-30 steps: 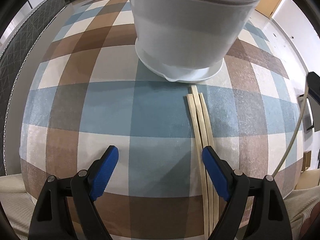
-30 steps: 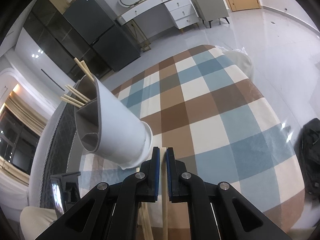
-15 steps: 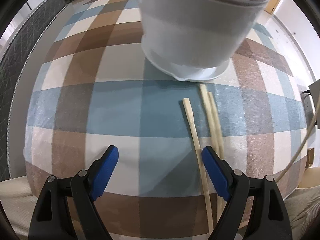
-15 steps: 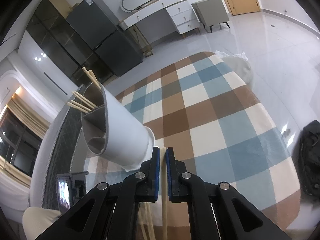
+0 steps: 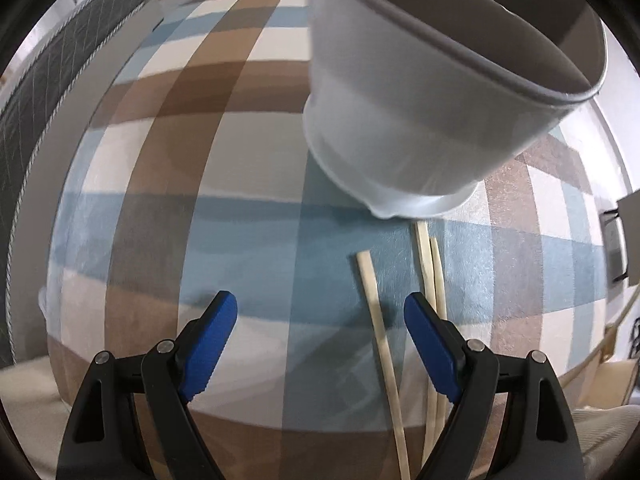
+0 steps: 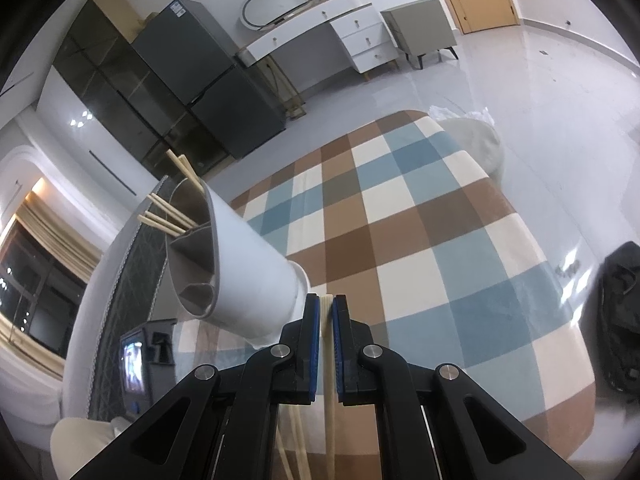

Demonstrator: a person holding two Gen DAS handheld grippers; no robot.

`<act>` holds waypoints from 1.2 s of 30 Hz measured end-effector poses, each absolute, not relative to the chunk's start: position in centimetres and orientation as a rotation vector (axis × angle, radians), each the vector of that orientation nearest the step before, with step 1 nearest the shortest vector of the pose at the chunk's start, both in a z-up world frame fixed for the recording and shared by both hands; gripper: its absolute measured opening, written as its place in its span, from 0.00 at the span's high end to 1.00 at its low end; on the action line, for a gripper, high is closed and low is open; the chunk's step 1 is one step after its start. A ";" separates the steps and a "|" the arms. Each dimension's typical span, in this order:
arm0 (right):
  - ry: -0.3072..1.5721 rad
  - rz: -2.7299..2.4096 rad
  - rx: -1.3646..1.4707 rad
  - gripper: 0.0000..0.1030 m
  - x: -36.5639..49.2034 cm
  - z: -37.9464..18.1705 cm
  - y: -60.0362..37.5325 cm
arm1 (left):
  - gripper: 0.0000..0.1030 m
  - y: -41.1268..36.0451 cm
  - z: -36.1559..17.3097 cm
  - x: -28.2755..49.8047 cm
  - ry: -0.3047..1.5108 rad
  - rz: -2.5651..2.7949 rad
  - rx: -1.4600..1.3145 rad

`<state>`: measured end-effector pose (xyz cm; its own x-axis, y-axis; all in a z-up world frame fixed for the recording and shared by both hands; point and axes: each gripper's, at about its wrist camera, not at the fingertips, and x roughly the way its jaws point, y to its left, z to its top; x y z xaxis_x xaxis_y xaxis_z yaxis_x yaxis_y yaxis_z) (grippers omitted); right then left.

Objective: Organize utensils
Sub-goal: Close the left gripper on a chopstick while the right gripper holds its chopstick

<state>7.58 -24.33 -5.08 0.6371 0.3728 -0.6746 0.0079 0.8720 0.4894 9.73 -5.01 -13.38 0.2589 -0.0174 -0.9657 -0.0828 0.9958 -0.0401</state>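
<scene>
A white utensil holder [image 5: 432, 112] with grey inner dividers stands on the checked tablecloth; in the right wrist view the holder [image 6: 244, 264] has several wooden chopsticks [image 6: 168, 216] sticking out of its far compartment. My right gripper [image 6: 326, 312] is shut on one wooden chopstick [image 6: 329, 392], held above the table beside the holder's base. In the left wrist view one chopstick [image 5: 382, 344] sits apart from two chopsticks [image 5: 434, 292] lying on the cloth below the holder. My left gripper [image 5: 320, 320] is open and empty above the cloth.
The checked tablecloth [image 6: 420, 240] covers the table, whose far edge drops to a glossy floor. A grey quilted chair back [image 5: 48, 92] is at the left. A dark cabinet [image 6: 188, 76] and white desk [image 6: 320, 28] stand far behind.
The right gripper has lifted one chopstick away from the other two. The left view has swung left, so the holder now sits further right.
</scene>
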 end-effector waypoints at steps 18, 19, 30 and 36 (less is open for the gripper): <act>0.867 0.213 0.430 0.94 7.9 -5.0 -23.2 | 0.98 -5.7 -11.8 10.8 1.212 -0.031 -0.066; 0.862 0.209 0.410 0.94 7.7 -5.0 -23.0 | 0.98 -5.2 -11.5 10.4 1.197 -0.031 -0.079; 0.821 0.217 0.362 0.94 5.6 -4.1 -22.1 | 0.98 -2.0 -6.0 6.9 0.988 -0.086 -0.199; 0.904 0.200 0.361 0.90 5.7 -6.2 -21.8 | 0.98 -2.4 -5.4 5.6 0.941 -0.119 -0.217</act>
<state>5.75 -21.80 -6.16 0.6055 0.3187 -0.7293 -0.0184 0.9217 0.3875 5.65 -2.38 -5.42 0.5849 -0.1957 -0.7872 0.0070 0.9716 -0.2364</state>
